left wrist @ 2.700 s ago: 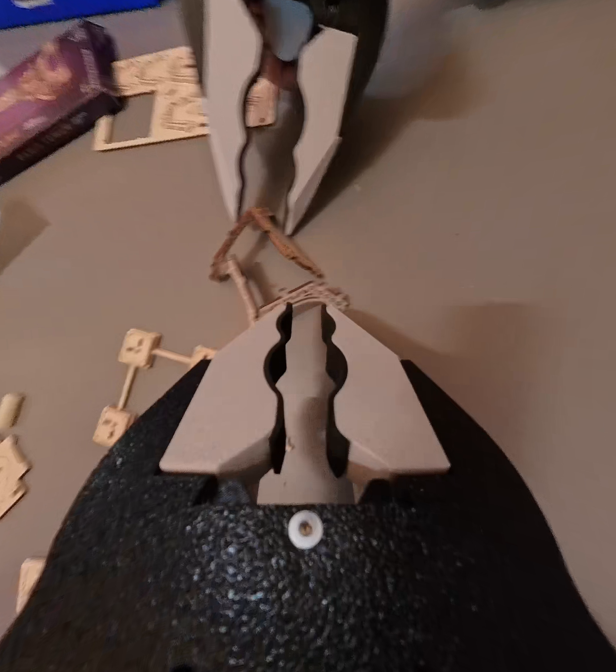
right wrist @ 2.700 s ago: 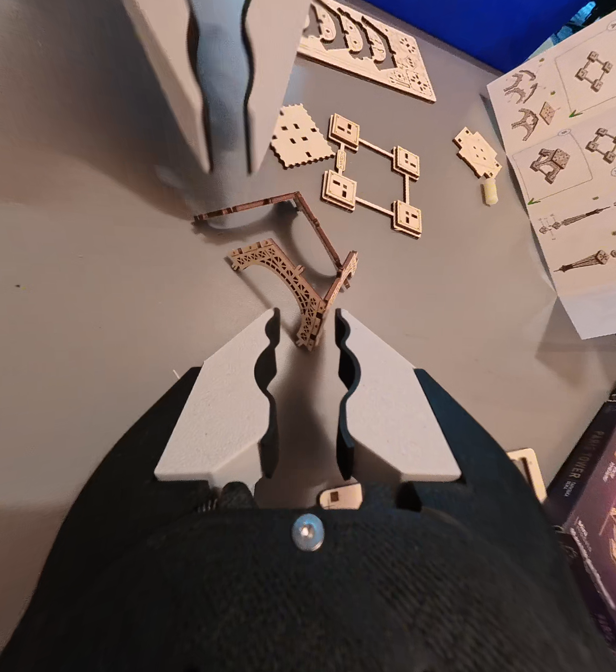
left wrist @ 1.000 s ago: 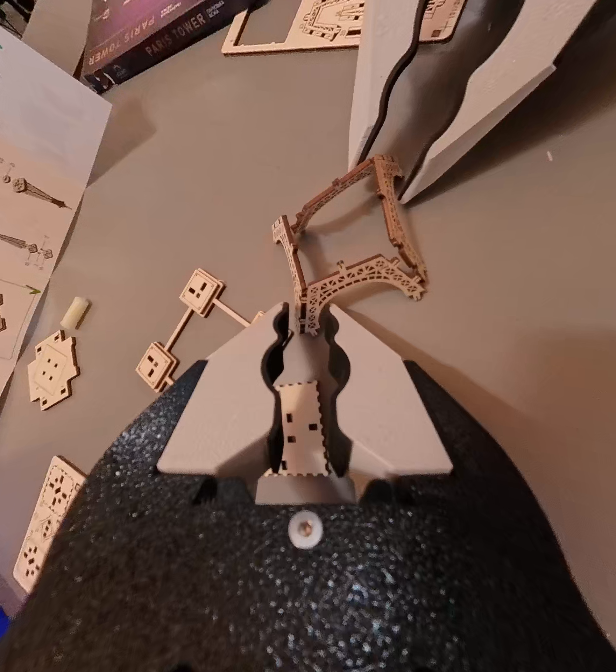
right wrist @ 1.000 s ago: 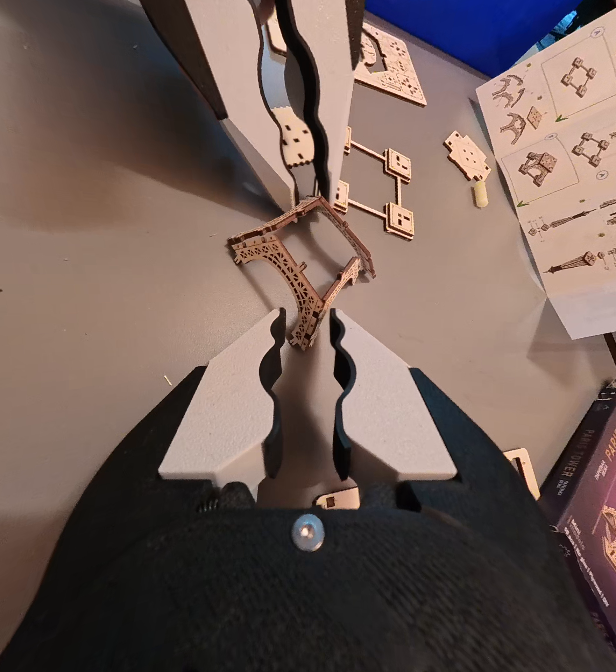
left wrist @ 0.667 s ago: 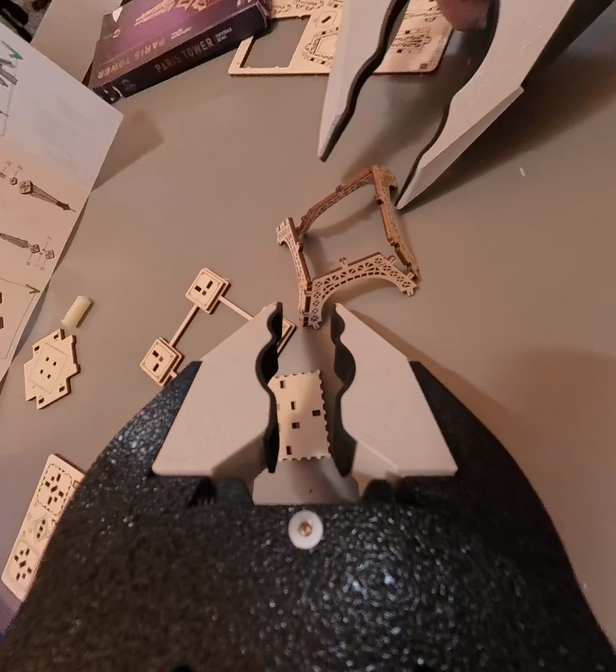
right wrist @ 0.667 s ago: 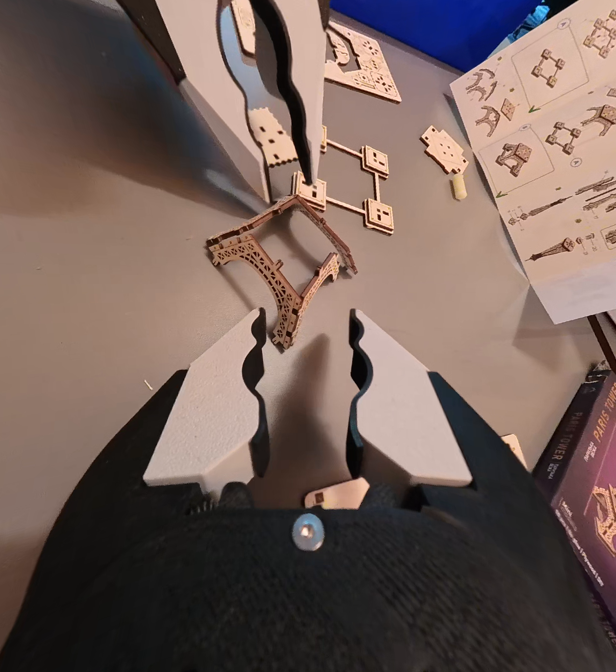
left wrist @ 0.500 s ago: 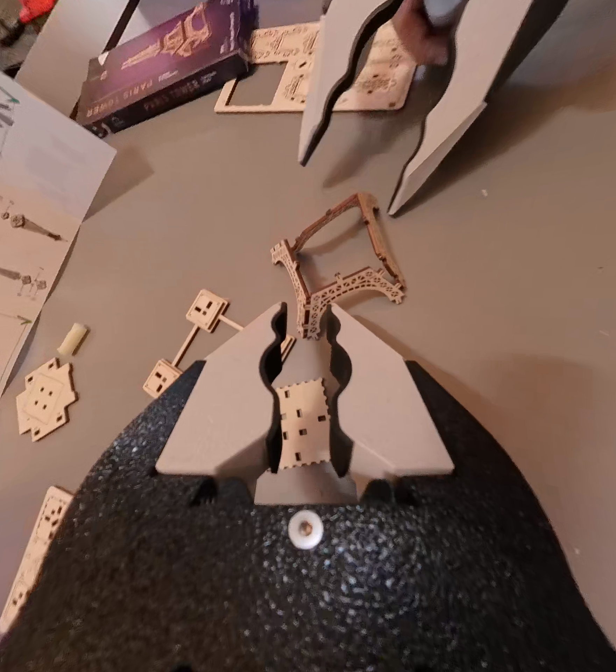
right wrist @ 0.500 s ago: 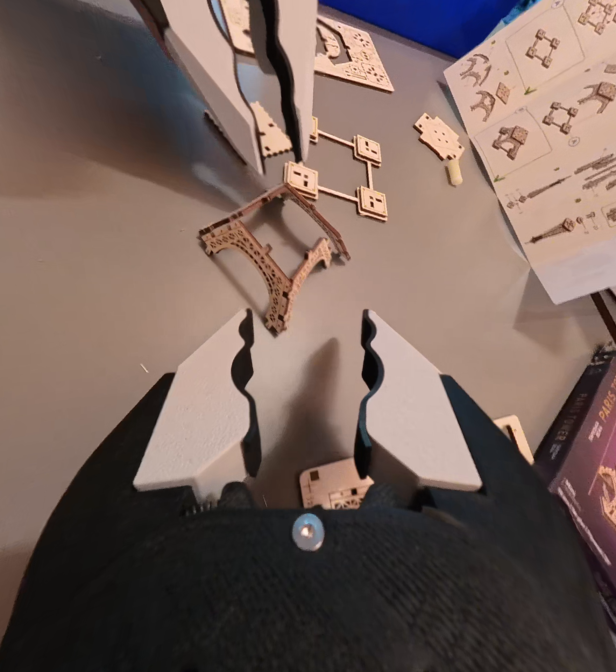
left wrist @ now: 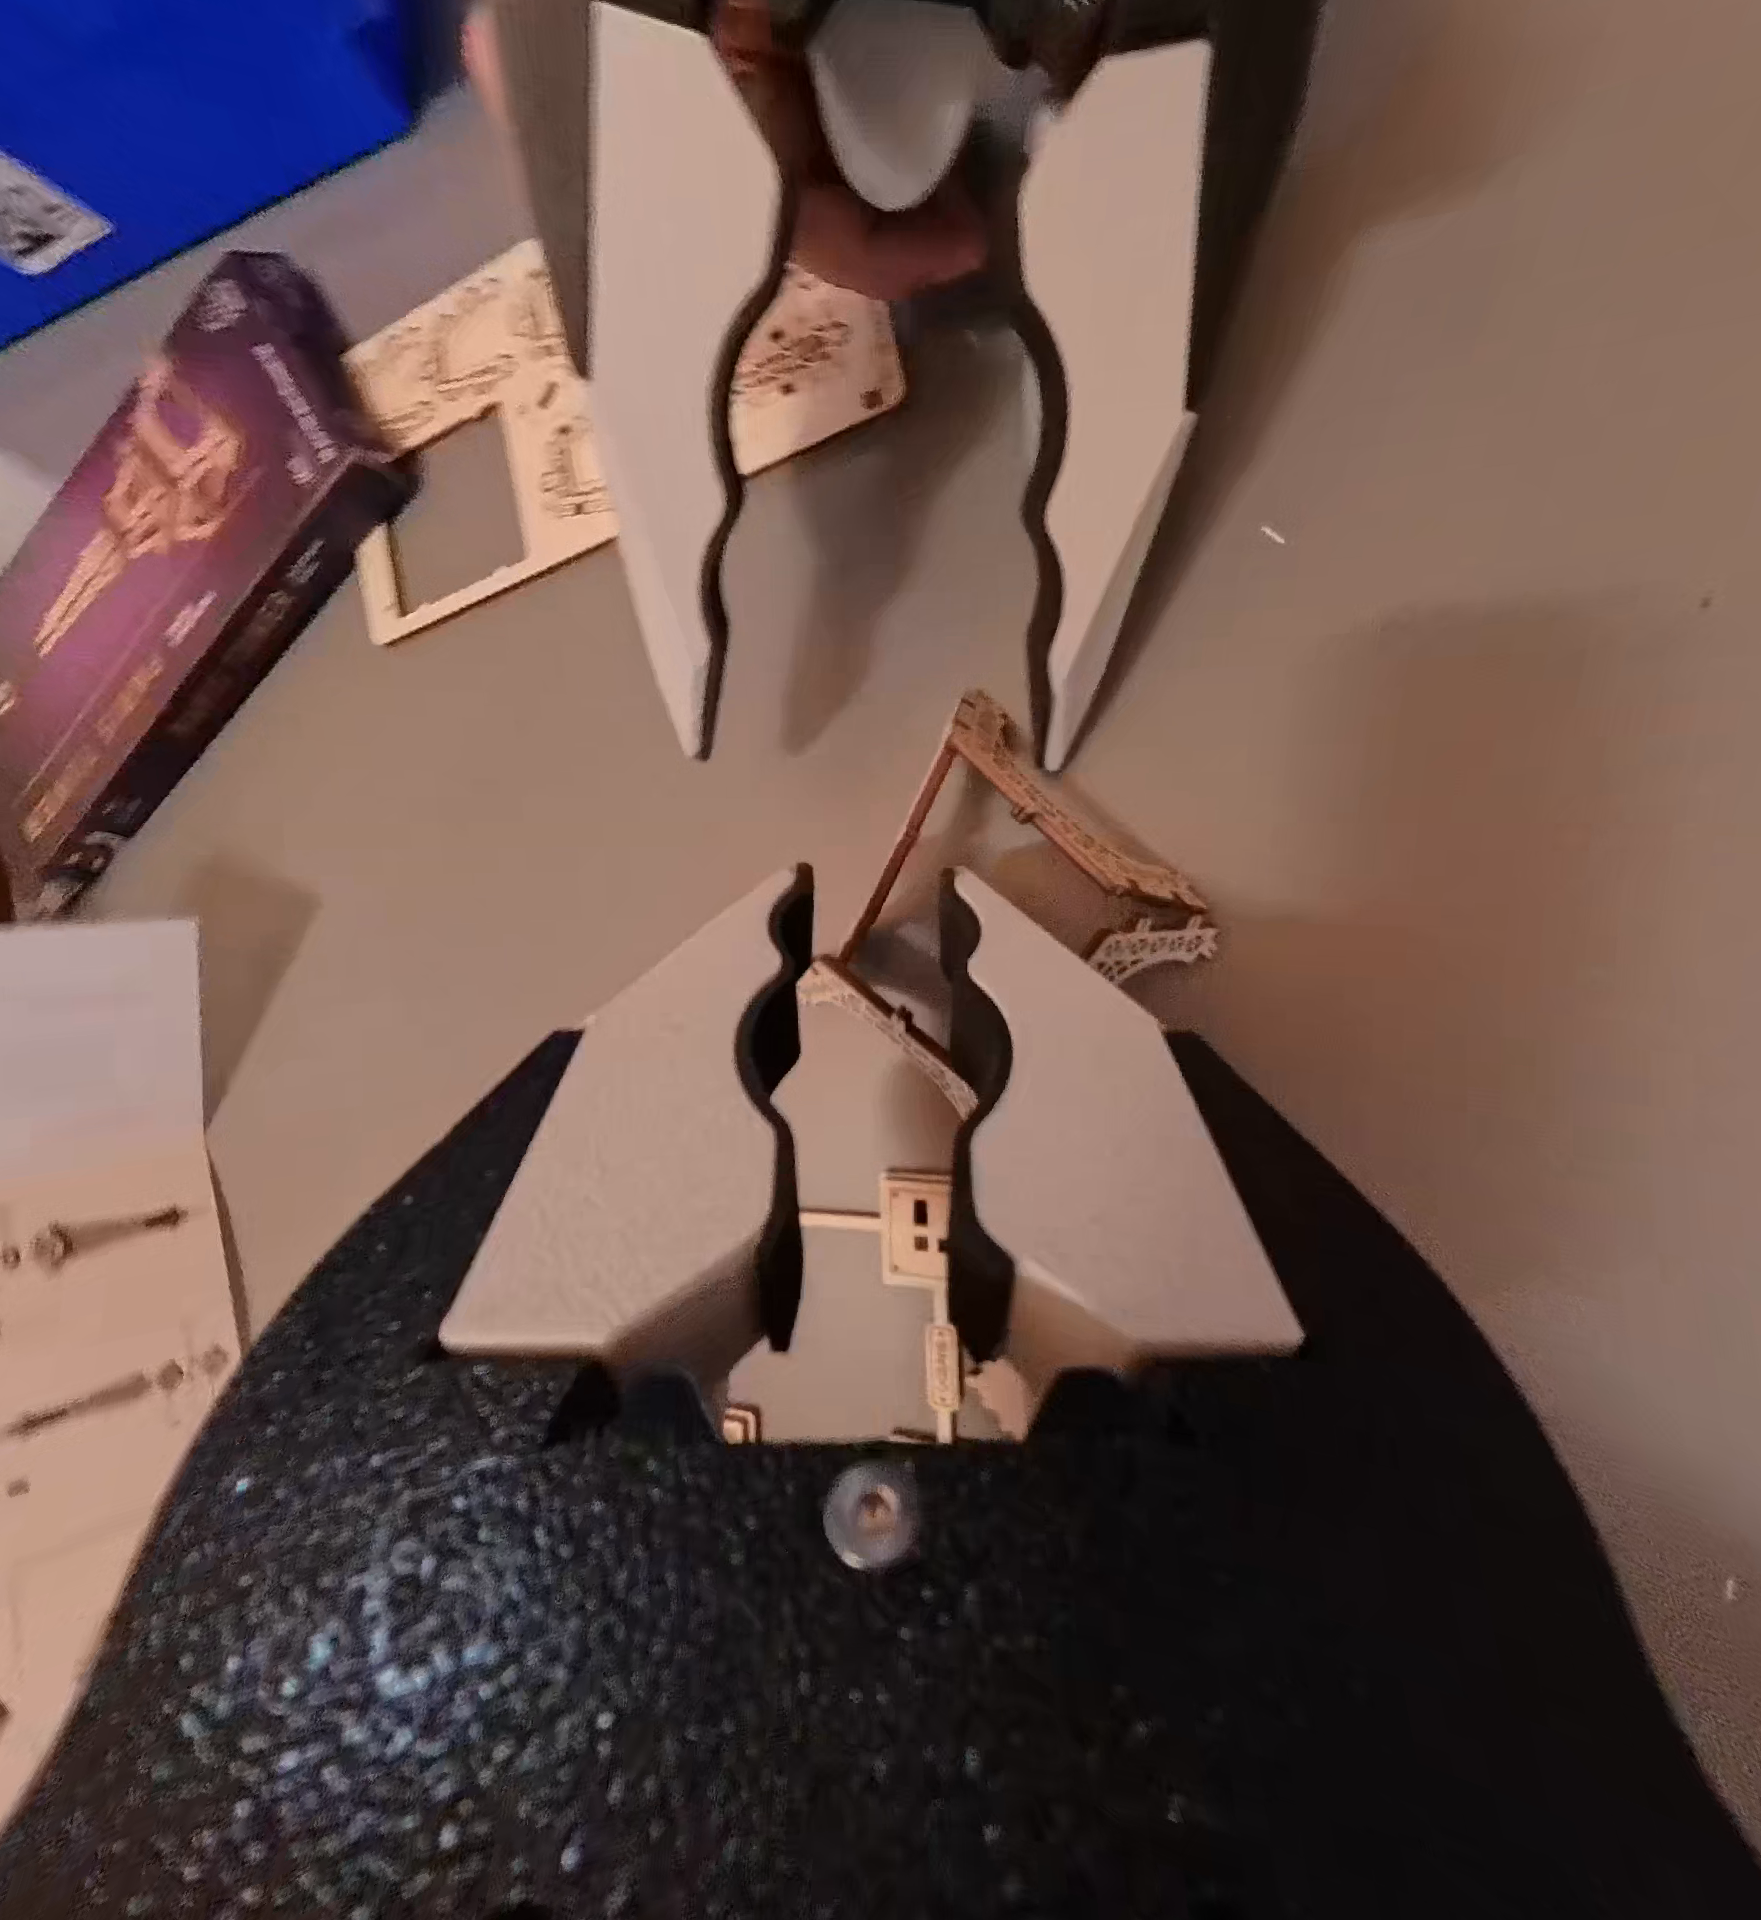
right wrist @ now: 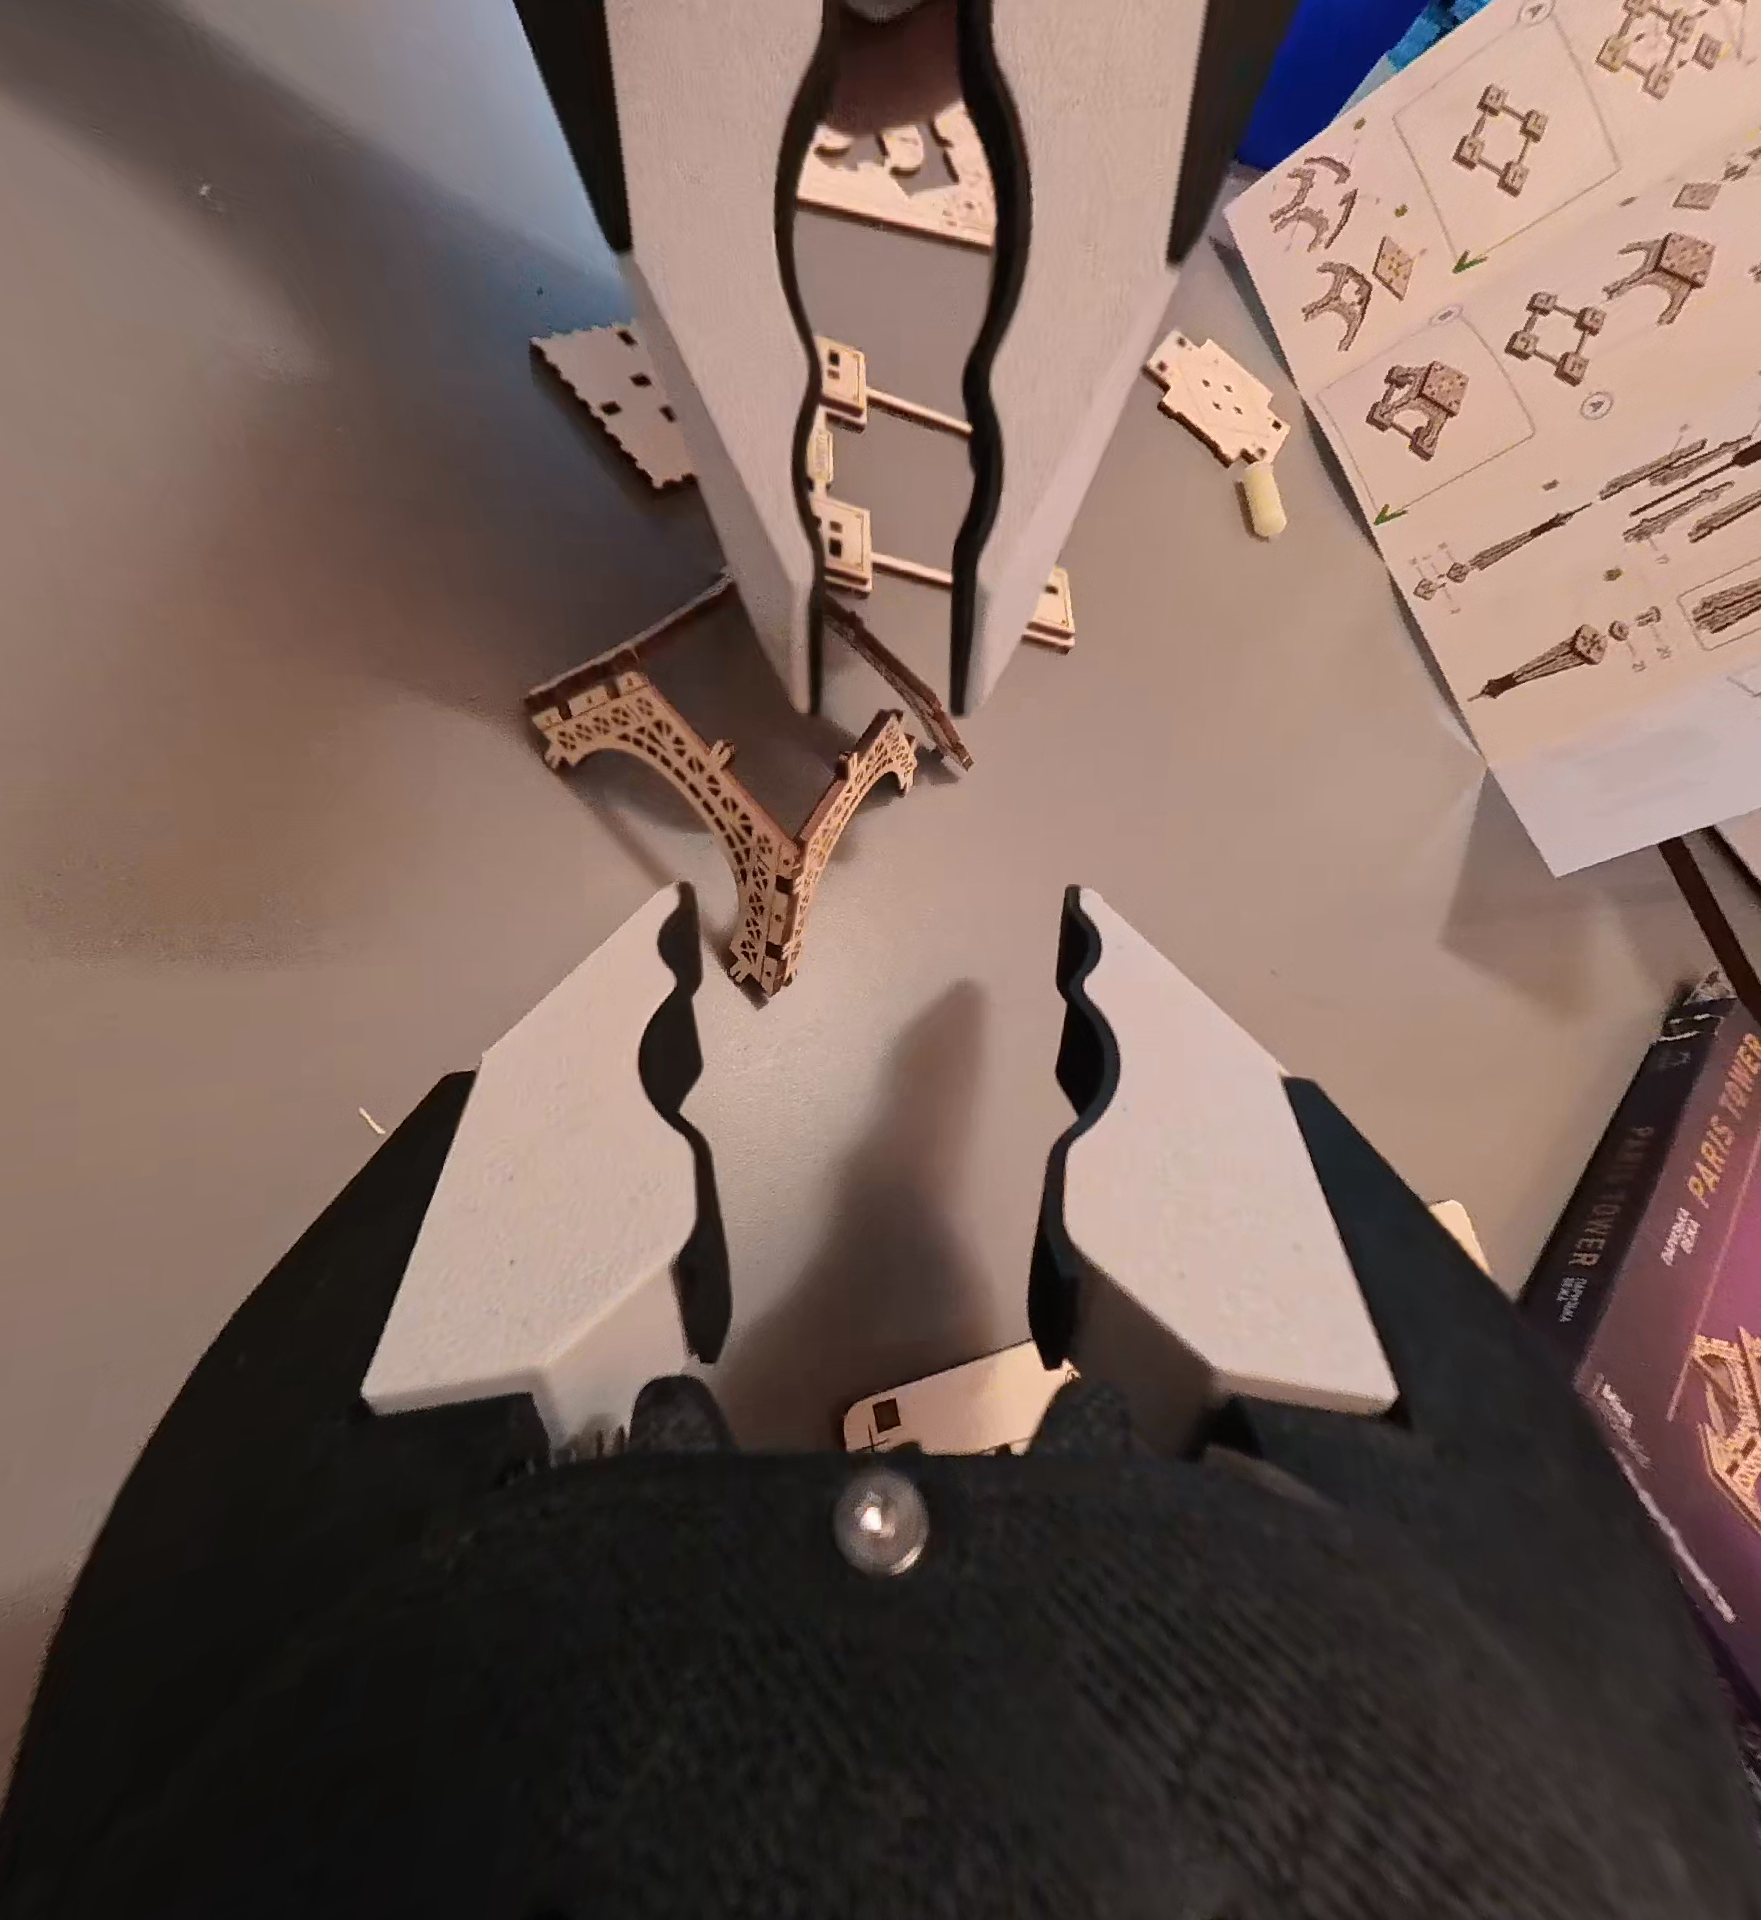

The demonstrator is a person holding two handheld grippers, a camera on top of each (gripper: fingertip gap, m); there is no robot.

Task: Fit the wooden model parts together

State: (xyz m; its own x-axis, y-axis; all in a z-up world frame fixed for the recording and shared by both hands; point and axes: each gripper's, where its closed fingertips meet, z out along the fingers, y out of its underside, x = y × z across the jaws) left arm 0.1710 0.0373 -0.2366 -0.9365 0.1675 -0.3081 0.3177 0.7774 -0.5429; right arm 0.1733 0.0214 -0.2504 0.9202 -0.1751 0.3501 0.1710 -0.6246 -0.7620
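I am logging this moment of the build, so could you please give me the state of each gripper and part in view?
Left gripper: open, empty, tips over the arch frame.
Right gripper: open, empty.
Brown lattice wooden arch frame: four arches joined, lying tilted on the grey table, ungripped.
Pale toothed square wooden plate: flat on table.
Four-square wooden connector frame: flat, partly hidden.
Purple kit box: lying flat.
White instruction sheet: unfolded.

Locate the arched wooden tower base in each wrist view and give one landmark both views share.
Left wrist view: the tower base lies right of centre, between both grippers.
Right wrist view: the tower base lies centre, just beyond the open fingers.
Shared landmark: the purple box.
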